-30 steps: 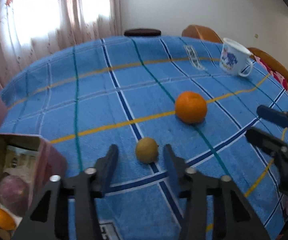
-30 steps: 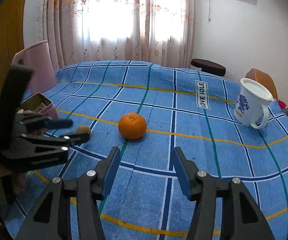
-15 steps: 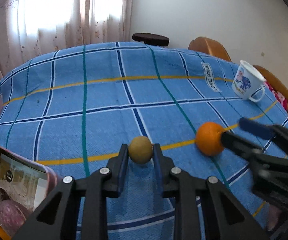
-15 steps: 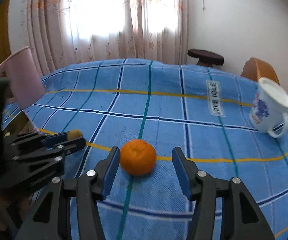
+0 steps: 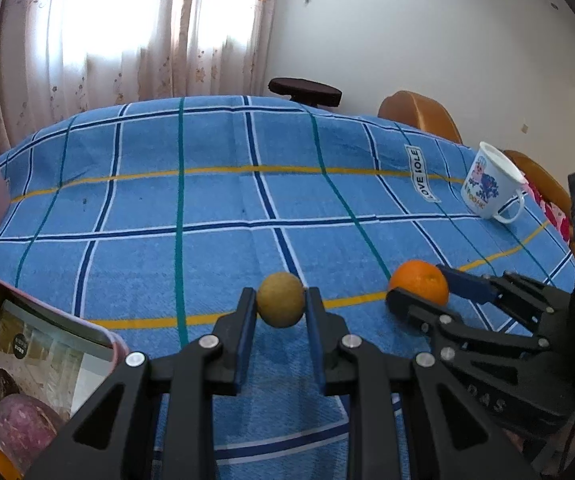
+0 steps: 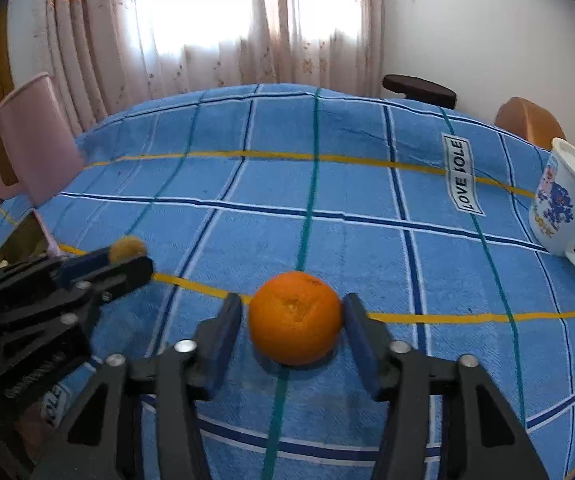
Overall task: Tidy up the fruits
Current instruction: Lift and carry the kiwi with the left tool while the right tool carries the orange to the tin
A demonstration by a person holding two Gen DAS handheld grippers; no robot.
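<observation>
A small yellow-green round fruit (image 5: 280,299) sits between the pads of my left gripper (image 5: 280,305), which is shut on it just above the blue checked cloth. It also shows in the right wrist view (image 6: 127,249). An orange (image 6: 295,318) sits on the cloth between the fingers of my right gripper (image 6: 292,322); the right pad touches it, the left one stands a little off. The orange also shows in the left wrist view (image 5: 419,287). A pink tin box (image 5: 43,356) with fruits inside stands at lower left.
A white mug (image 6: 567,210) with a blue print stands at the right of the table. A pink pitcher (image 6: 23,152) stands at the far left. Orange-brown chairs (image 5: 419,114) and a dark stool (image 5: 305,89) stand behind the table.
My left gripper closed on the small yellow-green fruit and lifted it slightly. My right gripper moved forward around the orange and narrowed its jaws on it.
</observation>
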